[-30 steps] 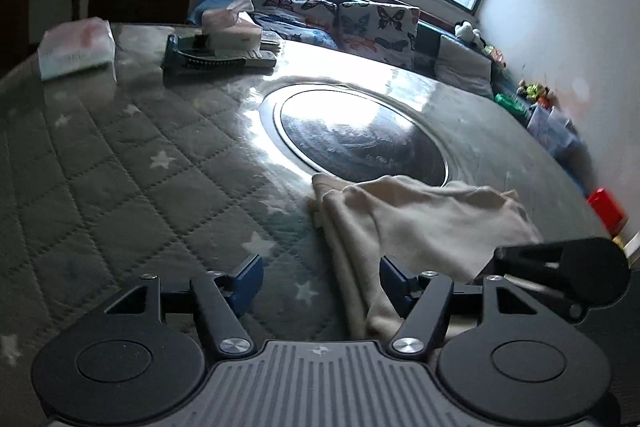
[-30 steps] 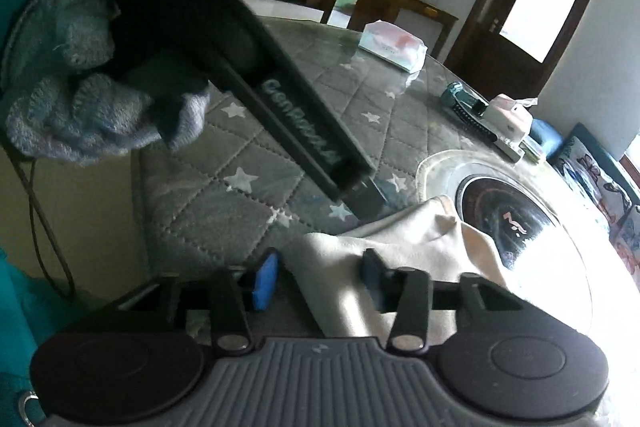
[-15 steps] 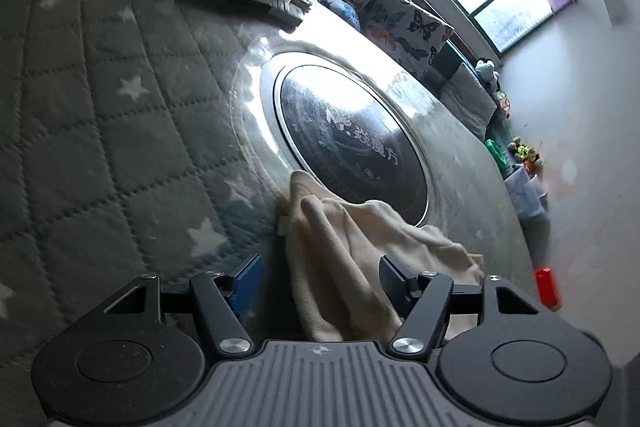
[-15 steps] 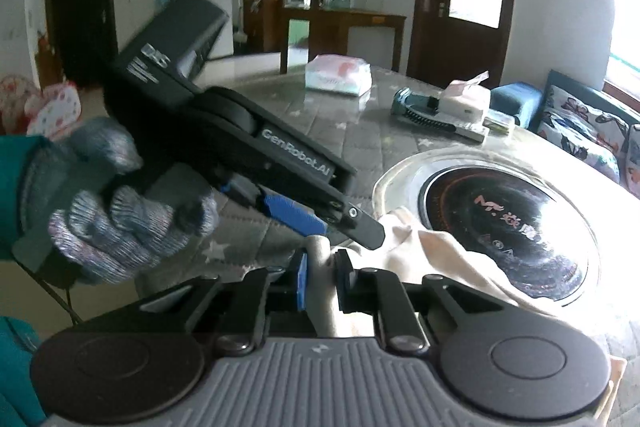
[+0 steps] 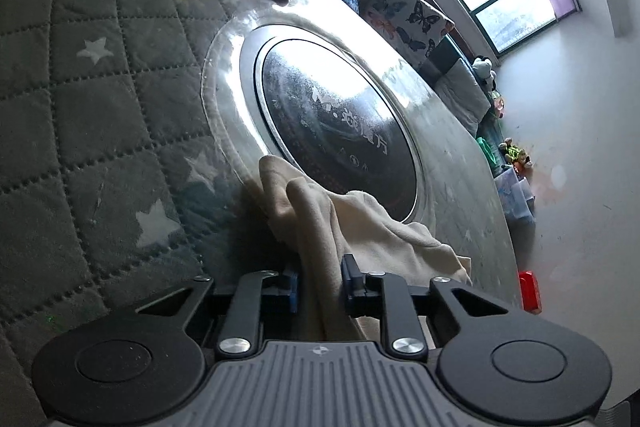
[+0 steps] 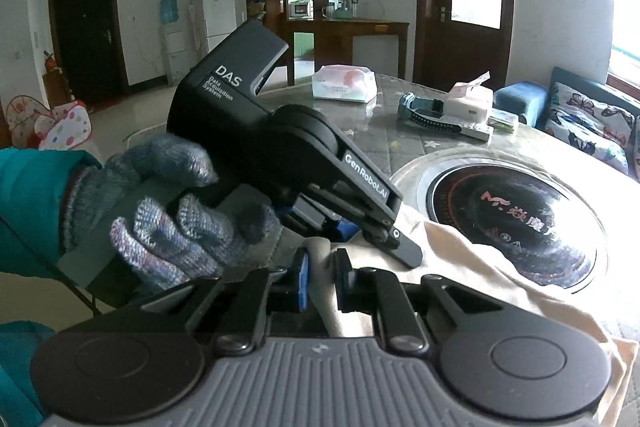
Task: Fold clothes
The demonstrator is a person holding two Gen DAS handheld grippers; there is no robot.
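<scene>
My left gripper (image 5: pixel 319 281) has its jaws clenched on a soft fold of the cream garment (image 5: pixel 372 231); my right gripper (image 6: pixel 321 281) pinches another bunch of it. The cloth lies crumpled on the quilted, star-printed bench (image 5: pixel 80 99), lapping the round glossy black hob (image 5: pixel 340 123). Farther off sits a tissue box (image 6: pixel 470 101).

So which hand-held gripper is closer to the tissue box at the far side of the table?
Left. The left hand-held gripper sits ahead toward the tissue box; the right sits further back.
</scene>
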